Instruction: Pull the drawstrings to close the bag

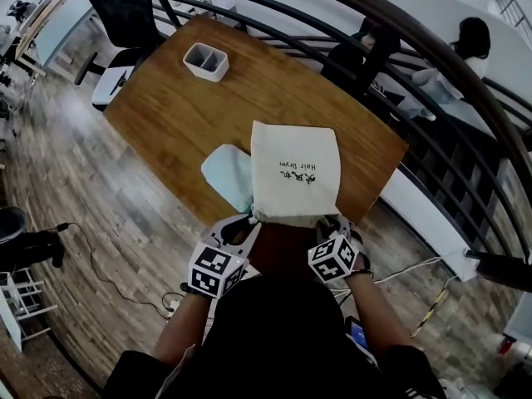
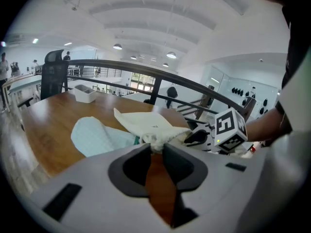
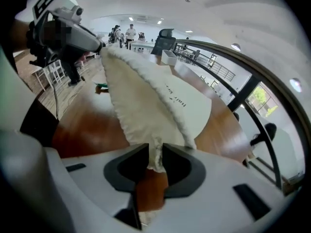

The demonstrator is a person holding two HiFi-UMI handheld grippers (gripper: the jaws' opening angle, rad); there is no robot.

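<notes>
A cream drawstring bag (image 1: pixel 295 169) with black print lies on the wooden table (image 1: pixel 166 115), its gathered mouth at the near edge. It partly covers a pale mint cloth (image 1: pixel 229 173). My left gripper (image 1: pixel 248 223) is at the mouth's left corner and my right gripper (image 1: pixel 334 223) at its right corner. In the left gripper view the left gripper (image 2: pixel 155 147) is shut on bunched cream fabric of the bag (image 2: pixel 150 125), with the right gripper's marker cube (image 2: pixel 228 128) beside it. In the right gripper view the right gripper (image 3: pixel 155 154) pinches a tuft of the bag (image 3: pixel 146 101). Whether a cord lies inside either pinch is hidden.
A white two-compartment container (image 1: pixel 206 61) stands at the table's far end. A black office chair (image 1: pixel 125 15) is behind it. A curved black railing (image 1: pixel 432 65) runs past the table's right side, with seated people beyond. A cable (image 1: pixel 100 264) trails on the wooden floor at the left.
</notes>
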